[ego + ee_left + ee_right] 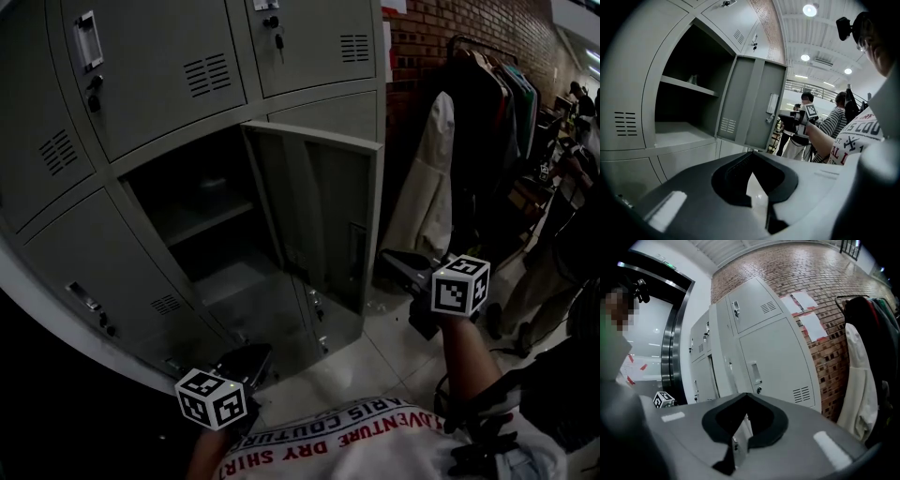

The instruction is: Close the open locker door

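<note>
Right gripper (401, 265), jaws pressed together and empty, hovers just right of the open locker door (323, 211), beside its upright free edge. We judge it the nearer tool. Left gripper (246, 361), jaws likewise together, sits low and near, well apart from the door.

Person's left hand-held gripper (251, 359): low, close in front of the torso, jaws closed tip to tip, nothing between them. Person's right hand-held gripper (392, 260): higher, carried out on the bare right forearm (466, 352), pointing left. Jaws likewise together, empty.
</note>
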`<state>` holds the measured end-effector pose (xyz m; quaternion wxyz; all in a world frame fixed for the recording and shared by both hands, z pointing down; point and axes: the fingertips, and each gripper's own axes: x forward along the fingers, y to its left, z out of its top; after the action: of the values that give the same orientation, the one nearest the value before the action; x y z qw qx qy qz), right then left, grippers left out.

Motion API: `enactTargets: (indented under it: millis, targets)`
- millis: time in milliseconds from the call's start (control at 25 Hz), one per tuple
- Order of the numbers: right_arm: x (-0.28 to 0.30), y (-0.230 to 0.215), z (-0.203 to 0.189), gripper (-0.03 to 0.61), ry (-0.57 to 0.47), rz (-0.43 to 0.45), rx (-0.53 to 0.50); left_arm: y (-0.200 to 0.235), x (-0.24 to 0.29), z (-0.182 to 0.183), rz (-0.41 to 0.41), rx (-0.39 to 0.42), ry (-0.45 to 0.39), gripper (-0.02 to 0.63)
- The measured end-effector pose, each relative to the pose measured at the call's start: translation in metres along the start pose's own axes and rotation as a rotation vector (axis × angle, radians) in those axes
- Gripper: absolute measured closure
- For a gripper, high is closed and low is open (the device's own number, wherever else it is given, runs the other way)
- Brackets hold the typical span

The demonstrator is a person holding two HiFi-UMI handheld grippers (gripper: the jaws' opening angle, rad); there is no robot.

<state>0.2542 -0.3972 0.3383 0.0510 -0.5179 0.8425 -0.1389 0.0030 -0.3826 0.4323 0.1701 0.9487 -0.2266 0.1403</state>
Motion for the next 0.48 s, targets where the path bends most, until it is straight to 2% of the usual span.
enactTargets:
  millis: [320, 480]
  targets:
    - [0.012, 0.015, -0.009, 0.58, 0.022, 0.051, -0.012, 0.001, -0.008, -0.004, 0.025, -0.029, 0.006, 0.609]
    - [0.02, 0.036, -0.021, 0.58, 0.046, 0.106, -0.009, 0.001, -0.013, 0.0, 0.02, -0.046, -0.008, 0.609]
